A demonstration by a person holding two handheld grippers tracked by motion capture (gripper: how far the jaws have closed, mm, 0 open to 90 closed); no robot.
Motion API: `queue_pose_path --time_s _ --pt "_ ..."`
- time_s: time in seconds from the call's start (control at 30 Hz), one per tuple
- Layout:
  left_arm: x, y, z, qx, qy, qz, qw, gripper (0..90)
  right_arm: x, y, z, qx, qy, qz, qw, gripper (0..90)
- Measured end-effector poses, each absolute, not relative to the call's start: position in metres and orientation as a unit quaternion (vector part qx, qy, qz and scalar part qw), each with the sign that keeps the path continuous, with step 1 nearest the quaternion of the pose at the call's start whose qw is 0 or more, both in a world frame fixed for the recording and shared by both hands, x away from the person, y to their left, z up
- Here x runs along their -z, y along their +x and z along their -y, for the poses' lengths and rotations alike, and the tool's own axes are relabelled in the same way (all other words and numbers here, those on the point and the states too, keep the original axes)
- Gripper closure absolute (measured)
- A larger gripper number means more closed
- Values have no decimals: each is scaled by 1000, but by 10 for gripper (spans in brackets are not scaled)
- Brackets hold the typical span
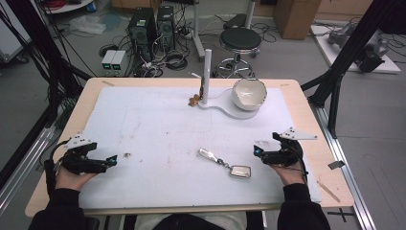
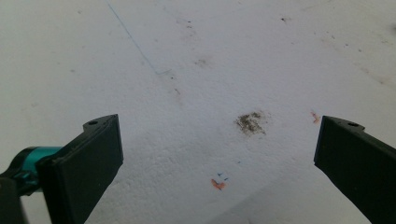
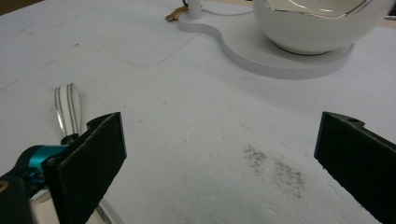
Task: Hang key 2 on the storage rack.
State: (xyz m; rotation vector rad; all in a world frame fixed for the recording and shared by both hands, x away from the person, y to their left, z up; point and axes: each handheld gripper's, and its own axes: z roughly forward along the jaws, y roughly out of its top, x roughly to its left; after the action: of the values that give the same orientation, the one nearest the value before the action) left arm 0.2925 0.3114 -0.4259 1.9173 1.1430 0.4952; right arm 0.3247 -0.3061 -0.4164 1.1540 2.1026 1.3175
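Right tongs: wide, empty, lower right, beside keychain — probably poised to pick.
Left tongs: wide, idle, lower left.

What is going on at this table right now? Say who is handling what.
A person sits at a white-covered table with a two-jaw gripper in each hand. The left gripper and the right gripper both rest low near the table's front edge, jaws wide open and holding nothing. A keychain with a clear rectangular tag lies on the mat just left of the right gripper, untouched. Farther back, a white bowl sits on a white stand with an upright post.
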Motion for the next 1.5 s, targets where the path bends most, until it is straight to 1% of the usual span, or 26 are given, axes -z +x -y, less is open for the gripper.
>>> queue_pose_path --time_s 0.17,1.03,1.27,1.5 --pt "427 291 -313 -195 763 -455 416 17 415 324 290 -466 396 -769 185 11" --pt "428 289 -313 -190 764 -449 421 17 416 321 250 -454 350 -805 153 12" --pt "429 290 -313 -189 766 -448 420 17 419 328 242 -438 346 -817 141 12" --pt "429 291 -312 -188 767 -448 420 17 420 332 225 -426 335 -830 132 12"
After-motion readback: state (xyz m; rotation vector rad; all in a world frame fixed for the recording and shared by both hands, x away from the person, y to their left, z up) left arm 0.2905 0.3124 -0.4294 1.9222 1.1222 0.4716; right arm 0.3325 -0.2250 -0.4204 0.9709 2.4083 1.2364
